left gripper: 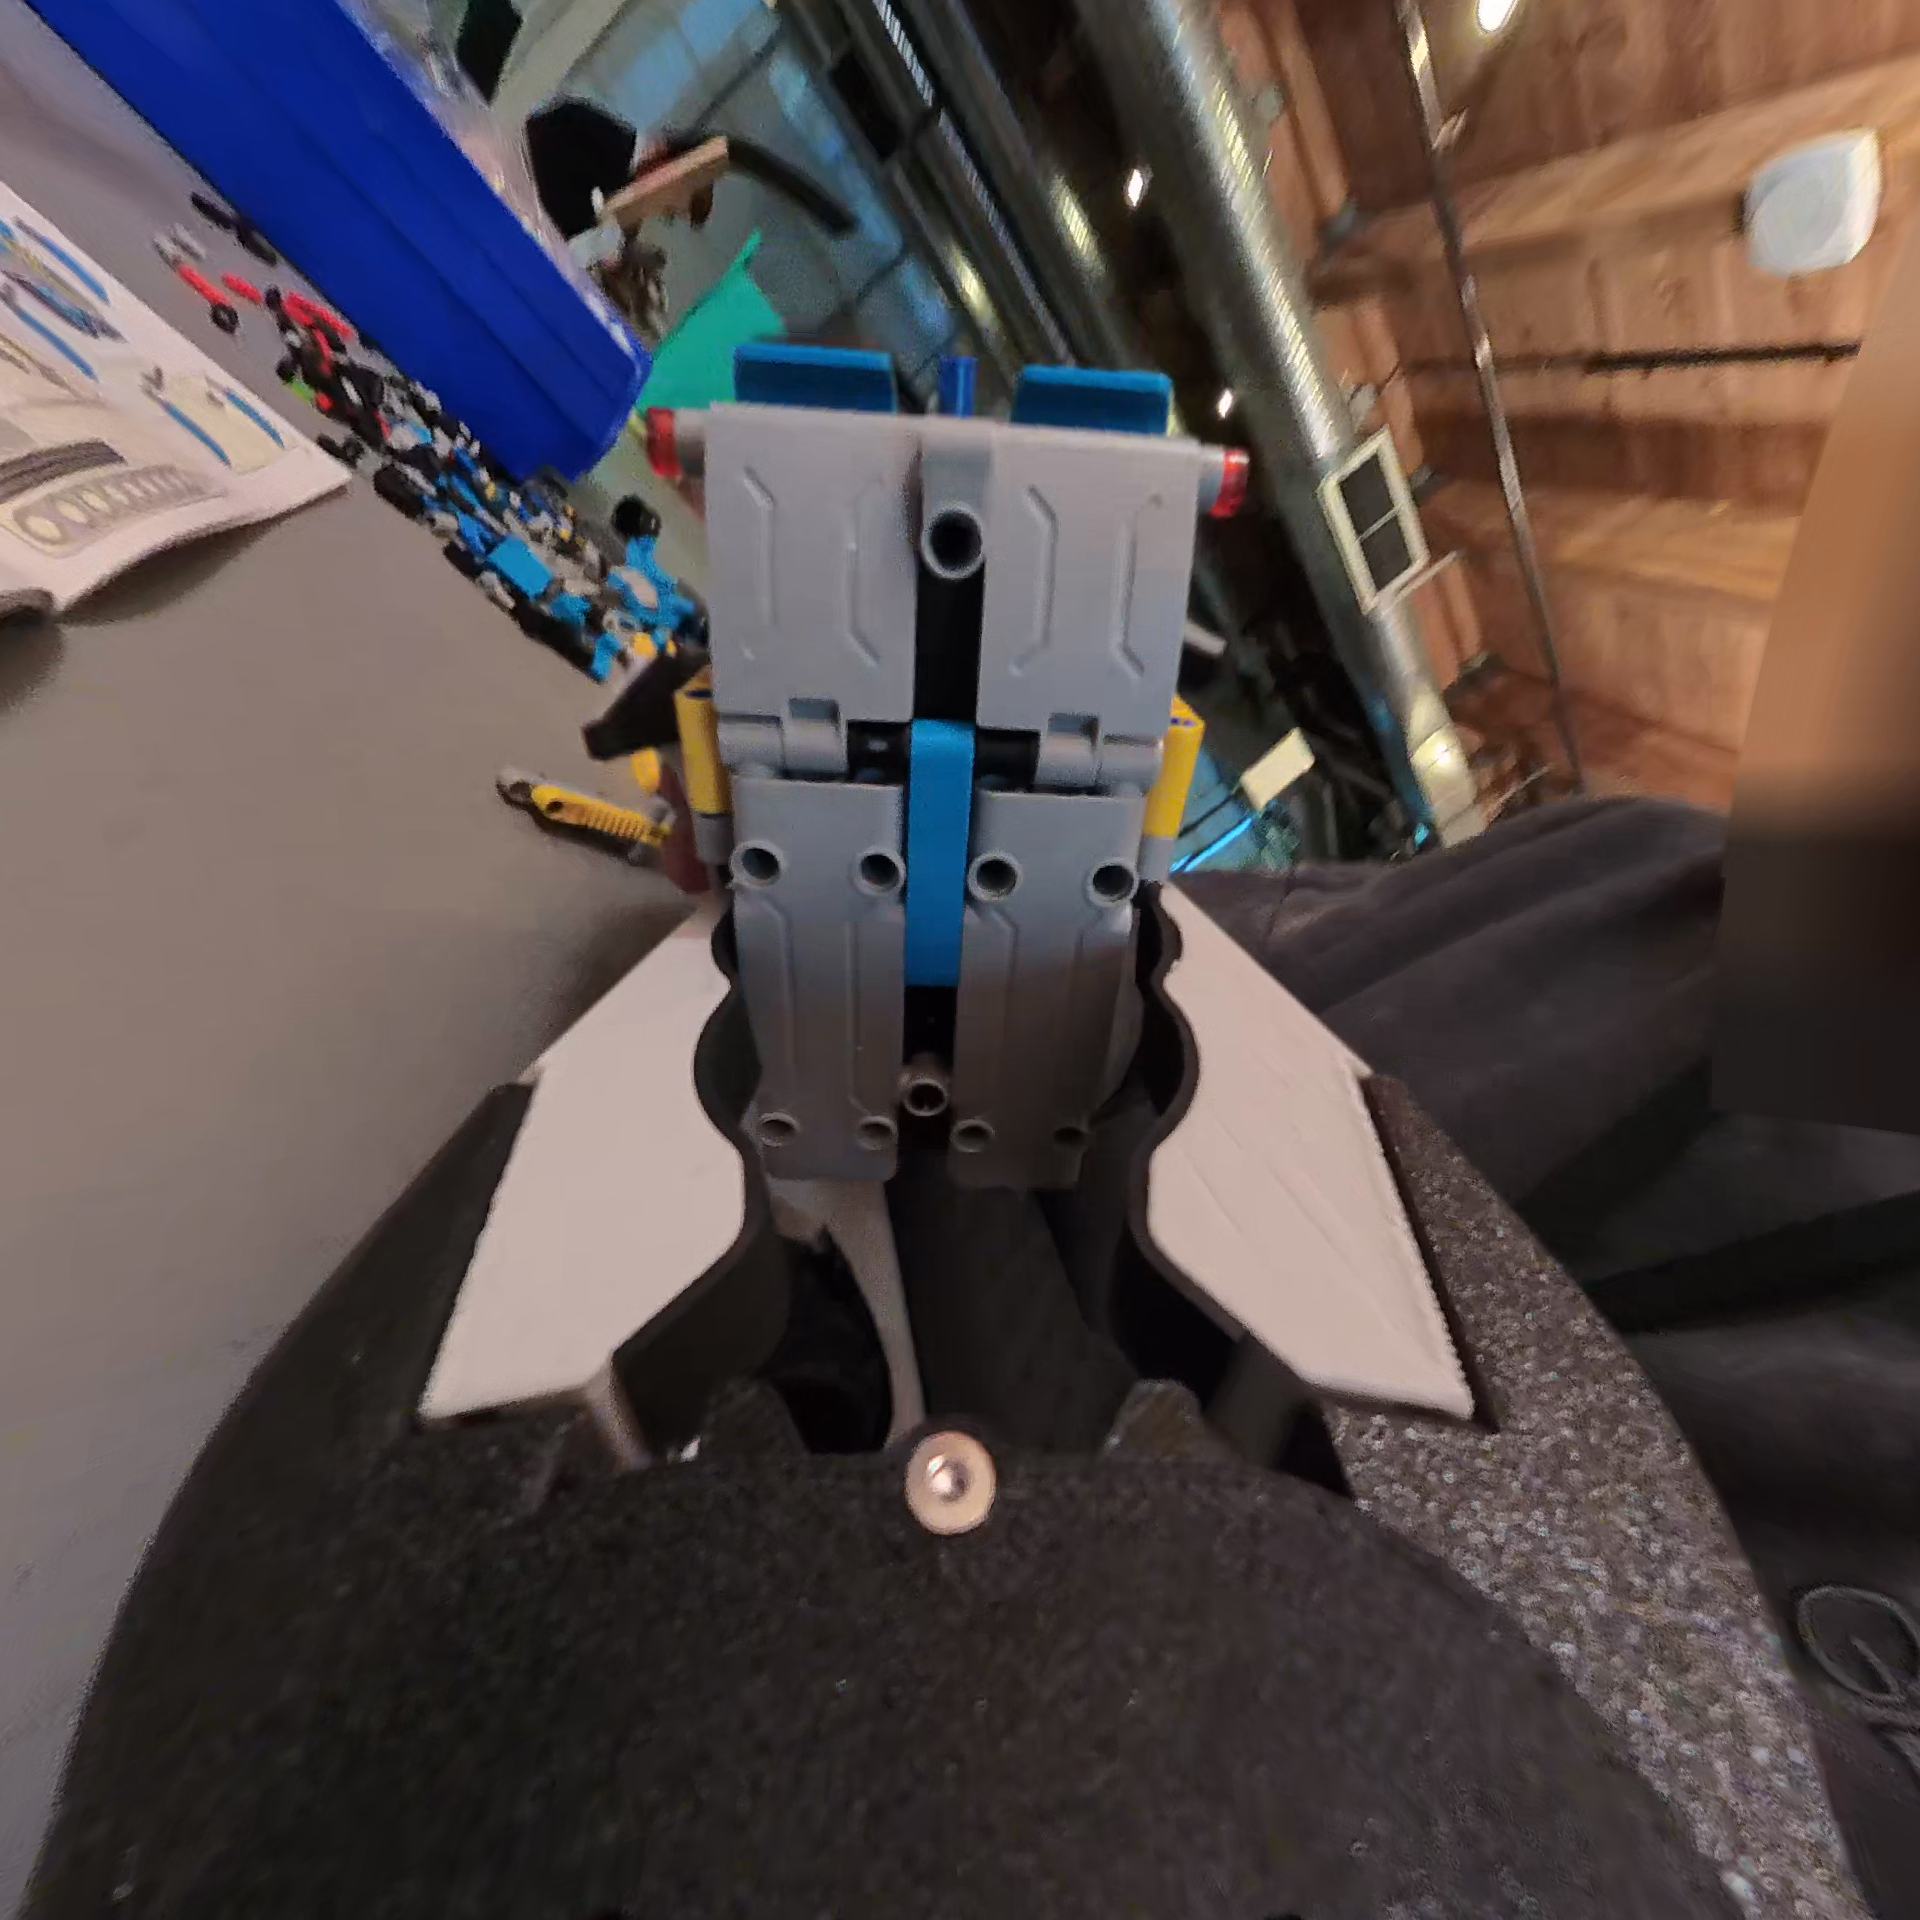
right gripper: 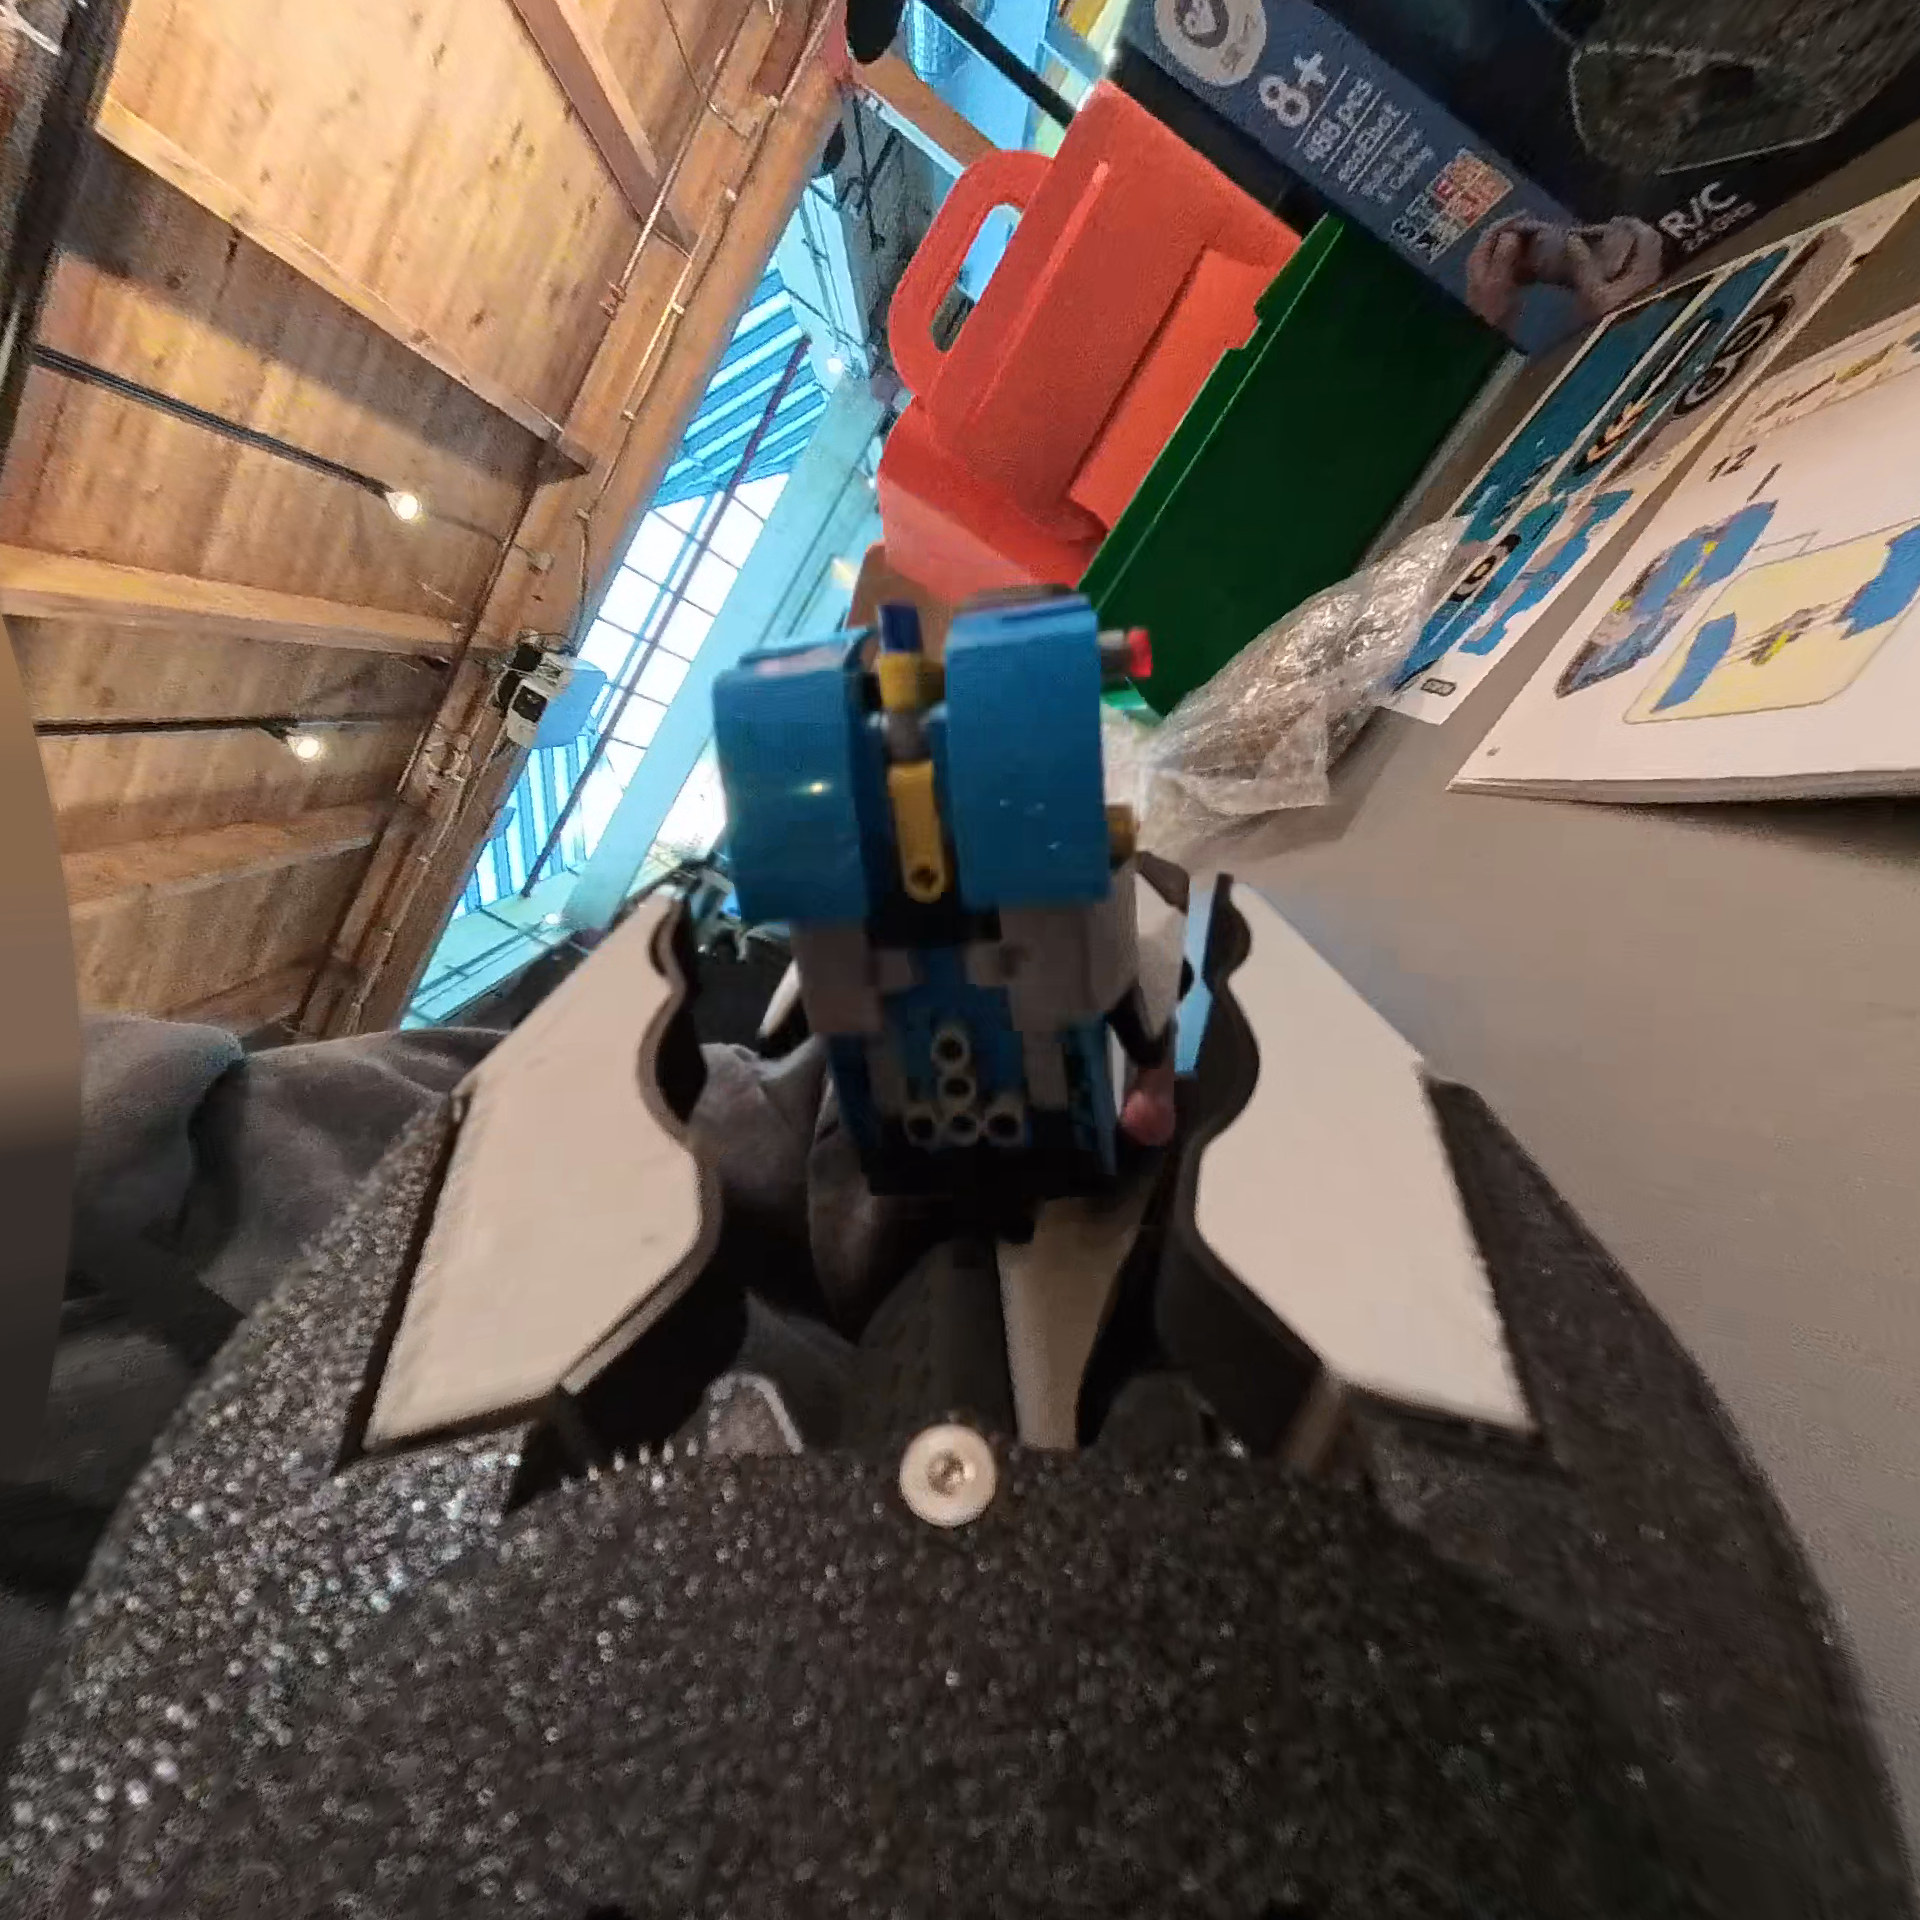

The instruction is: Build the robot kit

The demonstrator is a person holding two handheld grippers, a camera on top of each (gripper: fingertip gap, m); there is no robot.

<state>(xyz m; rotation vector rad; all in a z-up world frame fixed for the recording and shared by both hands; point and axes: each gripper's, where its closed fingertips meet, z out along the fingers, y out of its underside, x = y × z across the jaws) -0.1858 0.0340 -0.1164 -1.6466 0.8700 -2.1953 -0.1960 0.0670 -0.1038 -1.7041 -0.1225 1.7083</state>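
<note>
Above a grey tabletop (left gripper: pixel 260 831), left tongs (left gripper: pixel 940 1039) clamped on a grey and blue brick model (left gripper: pixel 945 665), right tongs (right gripper: pixel 951 1049) parted wider than the model's blue side, grip unclear, loose bricks (left gripper: pixel 499 520), instruction booklet (right gripper: pixel 1745 623), blue bin (left gripper: pixel 343 197) beyond.

L tongs (left gripper: pixel 935 997) clamped tight & tilted; R tongs (right gripper: pixel 951 997) spread wide, also tilted.

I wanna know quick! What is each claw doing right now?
Left gripper: shut on the toy brick model.
Right gripper: the model sits between its fingers, but contact cannot be told.
</note>
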